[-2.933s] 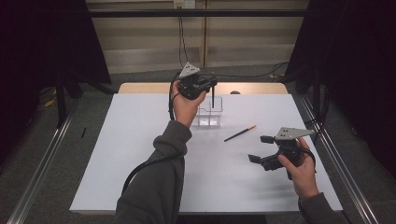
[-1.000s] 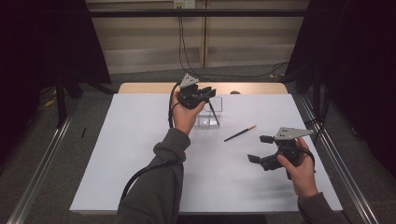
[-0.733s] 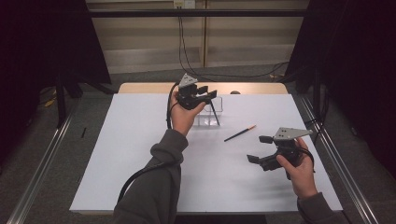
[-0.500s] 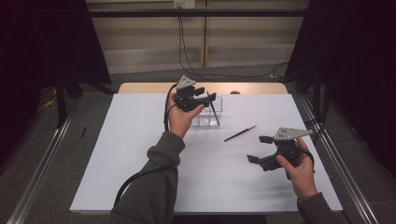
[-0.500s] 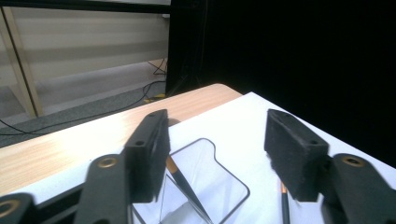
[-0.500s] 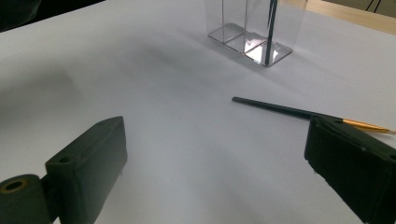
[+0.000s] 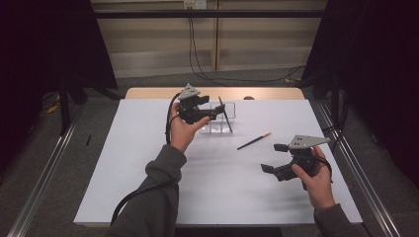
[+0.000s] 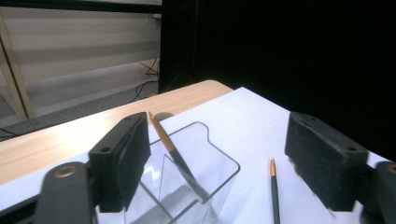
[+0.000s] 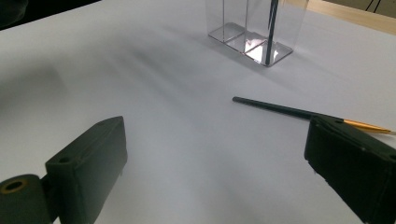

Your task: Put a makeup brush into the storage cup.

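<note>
Nearest the person in the high view, the right gripper (image 7: pixel 271 157) hangs low over the white table sheet (image 7: pixel 148 197), jaws spread wide with nothing between them. Its own view confirms this: bare sheet lies in the gap, and the loose brush (image 9: pixel 289 111) rests flat just beyond the right-hand jaw, dark handle toward the middle, gold end partly behind that jaw. From above, the same brush (image 7: pixel 253 141) lies at a slant between the right gripper and the clear holder (image 7: pixel 217 127).

Farther off, the left gripper (image 7: pixel 213 114) sits just beside the holder at the far edge of the sheet. Its jaws have just been opening and stand well apart. In the left gripper view the standing brush (image 8: pixel 175 154) leans inside the clear holder (image 8: pixel 219 161), its gold upper end close to the left-hand jaw; whether it touches that pad is hard to tell, but nothing is clamped. That view also brings out the holder's inner divider, which the high view blurs, and the loose brush (image 8: pixel 274 191) on the sheet beyond.

Count: two brushes, one in the holder and one on the sheet; one holder; two grippers. The wooden table edge (image 7: pixel 267 93) lies farthest back
</note>
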Tool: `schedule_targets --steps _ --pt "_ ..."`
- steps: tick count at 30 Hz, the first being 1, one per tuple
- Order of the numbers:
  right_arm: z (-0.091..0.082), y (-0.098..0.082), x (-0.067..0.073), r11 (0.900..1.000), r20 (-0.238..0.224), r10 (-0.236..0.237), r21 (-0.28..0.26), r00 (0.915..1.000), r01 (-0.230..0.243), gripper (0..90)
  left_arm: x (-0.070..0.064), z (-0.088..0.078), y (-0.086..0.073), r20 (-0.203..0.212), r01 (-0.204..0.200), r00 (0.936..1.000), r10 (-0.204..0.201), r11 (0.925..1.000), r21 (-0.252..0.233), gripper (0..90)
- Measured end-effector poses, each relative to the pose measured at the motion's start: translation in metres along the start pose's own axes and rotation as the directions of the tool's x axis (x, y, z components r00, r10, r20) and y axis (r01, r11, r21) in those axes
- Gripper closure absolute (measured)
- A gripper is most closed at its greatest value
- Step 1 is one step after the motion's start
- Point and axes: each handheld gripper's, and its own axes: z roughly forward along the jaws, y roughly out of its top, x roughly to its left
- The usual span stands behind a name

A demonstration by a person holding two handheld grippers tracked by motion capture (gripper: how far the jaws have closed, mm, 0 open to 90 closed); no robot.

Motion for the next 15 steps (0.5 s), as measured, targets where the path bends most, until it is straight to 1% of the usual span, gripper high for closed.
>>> schedule_targets --steps 1,2,4,5,6,7,8,10,11,12,13,14,15 --pt "0.000 0.000 0.000 1.000 0.000 -0.001 0.000 1.0000 0.001 5.3 0.000 -0.001 -0.001 0.006 0.007 1.0000 -0.007 1.0000 -0.001 19.0" --pt "0.000 0.000 0.000 1.000 0.001 -0.001 0.000 1.0000 0.001 5.3 0.001 -0.002 -0.001 0.006 -0.004 1.0000 0.004 1.0000 0.007 18.1" --pt "0.000 0.000 0.000 1.000 0.000 0.000 0.002 1.0000 0.000 5.3 0.001 -0.005 -0.002 0.014 -0.003 0.9999 0.003 1.0000 0.008 15.3" --pt "0.000 0.000 0.000 1.000 0.002 0.000 0.003 1.0000 0.000 5.3 0.001 -0.006 -0.002 0.021 0.002 0.9998 -0.002 1.0000 0.000 13.7" --pt "0.000 0.000 0.000 1.000 0.004 -0.001 0.002 1.0000 0.001 5.3 0.002 -0.007 -0.003 0.041 -0.001 0.9992 0.001 1.0000 -0.003 12.3" --pt "0.000 0.000 0.000 1.000 0.004 0.002 0.001 1.0000 -0.002 5.3 0.002 -0.008 -0.003 0.042 -0.004 0.9991 0.005 1.0000 -0.003 10.9" --pt "0.000 0.000 0.000 1.000 0.004 -0.001 0.001 1.0000 0.001 5.3 0.002 -0.010 -0.003 0.025 -0.012 0.9996 0.011 0.9999 0.012 9.8" --pt "0.000 0.000 0.000 1.000 0.004 -0.001 0.001 1.0000 0.001 5.3 0.004 -0.012 -0.004 0.050 -0.014 0.9986 0.014 0.9999 0.000 7.1" --pt "0.000 0.000 0.000 1.000 0.003 -0.002 0.002 1.0000 0.001 5.3 0.003 -0.014 -0.004 0.035 -0.012 0.9993 0.012 0.9999 -0.005 6.3" --pt "0.000 0.000 0.000 1.000 0.003 -0.001 0.003 1.0000 0.001 5.3 0.003 -0.015 -0.005 0.047 -0.017 0.9987 0.017 0.9998 -0.002 5.0" --pt "0.000 0.000 0.000 1.000 0.002 0.000 0.003 1.0000 0.000 5.4 0.003 -0.016 -0.005 0.041 -0.019 0.9990 0.019 0.9998 0.002 4.1" --pt "0.000 0.000 0.000 1.000 0.001 0.001 0.003 1.0000 -0.001 5.3 0.004 -0.017 -0.006 0.052 -0.023 0.9984 0.024 0.9997 -0.008 3.5" --pt "0.000 -0.001 0.000 1.000 0.001 0.003 0.002 1.0000 -0.003 5.3 0.003 -0.018 -0.007 0.051 -0.023 0.9984 0.023 0.9997 -0.005 2.8"
